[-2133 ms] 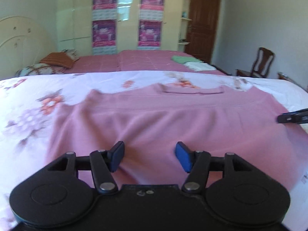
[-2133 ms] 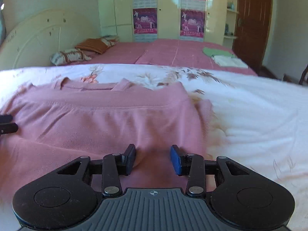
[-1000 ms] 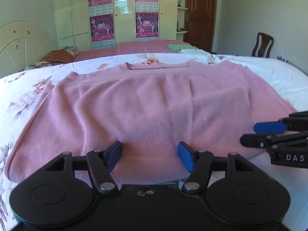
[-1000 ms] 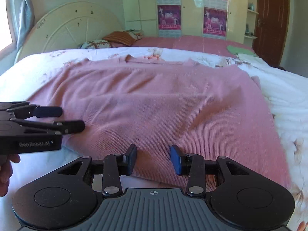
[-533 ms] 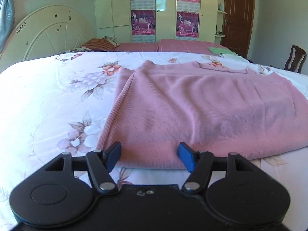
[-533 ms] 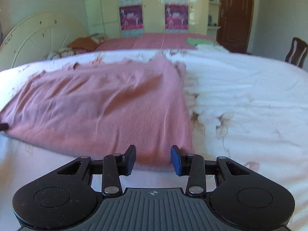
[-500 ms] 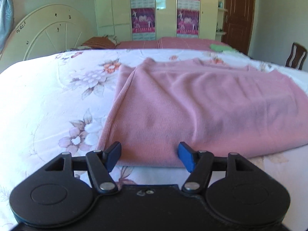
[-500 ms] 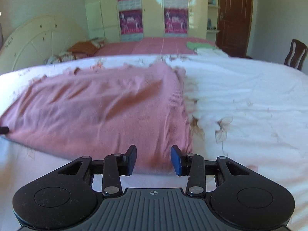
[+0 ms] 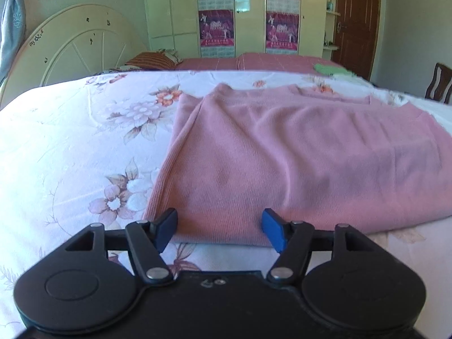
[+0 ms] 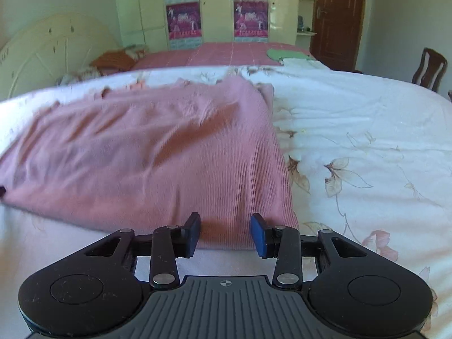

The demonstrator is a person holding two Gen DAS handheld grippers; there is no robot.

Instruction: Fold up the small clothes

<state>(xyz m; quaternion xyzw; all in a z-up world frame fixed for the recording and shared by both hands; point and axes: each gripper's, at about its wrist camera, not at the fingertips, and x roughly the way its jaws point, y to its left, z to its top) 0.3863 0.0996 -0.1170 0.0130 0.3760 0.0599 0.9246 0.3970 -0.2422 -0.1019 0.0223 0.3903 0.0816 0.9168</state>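
The pink sweater (image 9: 296, 152) lies flat on the flowered bed cover (image 9: 70, 147), its hem along the near edge of the bed and its neckline toward the far edge. The left gripper (image 9: 219, 230) hangs at the sweater's near left corner with its fingers fairly wide and nothing pinched; the hem only shows in the gap between them. The right gripper (image 10: 225, 234) hangs at the near right corner, its fingers narrower but also apart, with the hem edge in the gap and not clamped.

The step in hand looks like taking the two hem corners so the bottom can be carried up toward the neckline. To do it well, each gripper should come down until one finger slides under the hem, catching both layers of knit and none of the bed cover, which is loose and would lift with it. Both should close at matching spots just inside the side seams, then rise together so the fold line stays straight across.

The left wrist view shows the sweater's left side edge, with a narrow strip of fabric peeking out beside it, and the neckline. The right wrist view shows instead the right side edge and the wrinkles across the body, which want smoothing.
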